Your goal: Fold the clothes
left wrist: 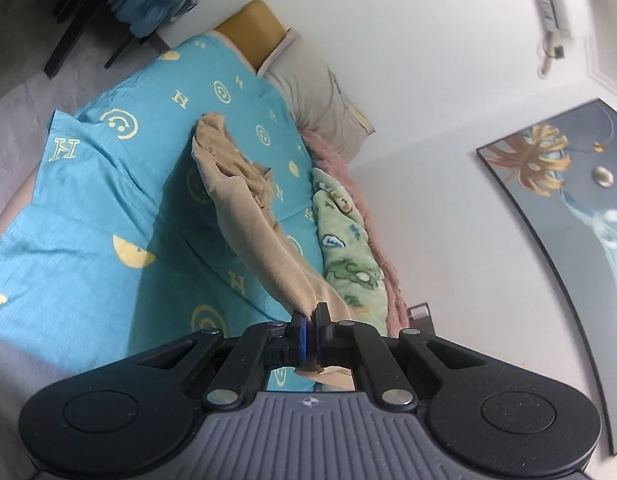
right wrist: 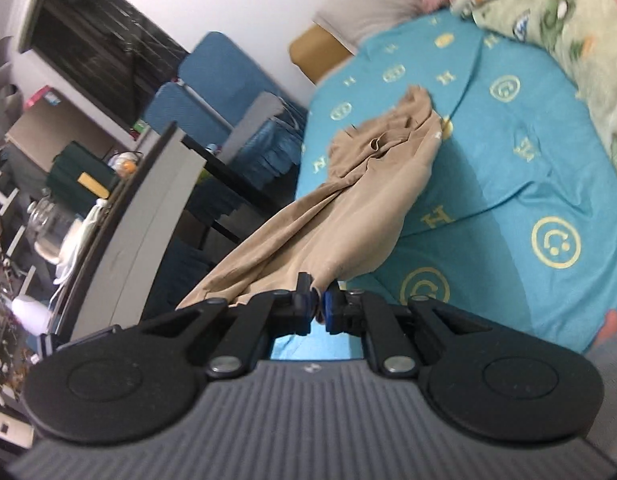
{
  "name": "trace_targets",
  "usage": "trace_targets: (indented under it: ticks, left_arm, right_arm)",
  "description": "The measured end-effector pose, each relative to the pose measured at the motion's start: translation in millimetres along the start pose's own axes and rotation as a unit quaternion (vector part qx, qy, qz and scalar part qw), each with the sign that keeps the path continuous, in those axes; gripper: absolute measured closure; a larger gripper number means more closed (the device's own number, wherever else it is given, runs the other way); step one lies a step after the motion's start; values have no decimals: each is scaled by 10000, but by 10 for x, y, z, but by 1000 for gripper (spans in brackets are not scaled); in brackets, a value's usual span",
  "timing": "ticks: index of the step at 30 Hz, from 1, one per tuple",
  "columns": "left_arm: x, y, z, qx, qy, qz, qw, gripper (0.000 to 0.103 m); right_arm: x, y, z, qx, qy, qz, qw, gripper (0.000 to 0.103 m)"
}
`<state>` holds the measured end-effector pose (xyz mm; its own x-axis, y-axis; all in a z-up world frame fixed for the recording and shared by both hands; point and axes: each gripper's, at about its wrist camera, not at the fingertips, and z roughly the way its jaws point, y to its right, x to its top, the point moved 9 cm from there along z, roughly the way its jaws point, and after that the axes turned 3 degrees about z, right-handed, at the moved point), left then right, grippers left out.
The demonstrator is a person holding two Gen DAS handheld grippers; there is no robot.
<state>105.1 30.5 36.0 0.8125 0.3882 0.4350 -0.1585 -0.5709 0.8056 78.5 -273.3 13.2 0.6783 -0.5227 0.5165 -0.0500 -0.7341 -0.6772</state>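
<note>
A thin tan garment [left wrist: 244, 208] is stretched in the air over a bed with a turquoise sheet [left wrist: 88, 208]; its far end lies crumpled on the sheet. My left gripper [left wrist: 311, 316] is shut on one near edge of the tan garment, pinching the cloth between its blue pads. In the right wrist view the same tan garment [right wrist: 340, 208] runs from its bunched far end down to my right gripper [right wrist: 317, 298], which is shut on another edge of it. Both views are tilted sideways.
A green cartoon-print blanket [left wrist: 344, 240] and a pink fluffy blanket [left wrist: 348, 176] lie along the bed's wall side, with a grey pillow [left wrist: 312, 92] at the head. A blue chair [right wrist: 212, 80], a dark desk [right wrist: 120, 208] and cluttered shelves stand beside the bed. A framed picture [left wrist: 560, 200] hangs on the wall.
</note>
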Motion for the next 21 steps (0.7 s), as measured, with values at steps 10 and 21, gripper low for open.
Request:
trace_targets:
  ticks: [10,21]
  left_arm:
    - [-1333,-436,-399,454,-427,-126,9980,99]
    - [-292,-310,416,920,-263,164,9953,99]
  right_arm:
    - [-906,388,-432,32,-216,329,9992,94]
    - [-262,510,213,-211,-62,683,9974,94]
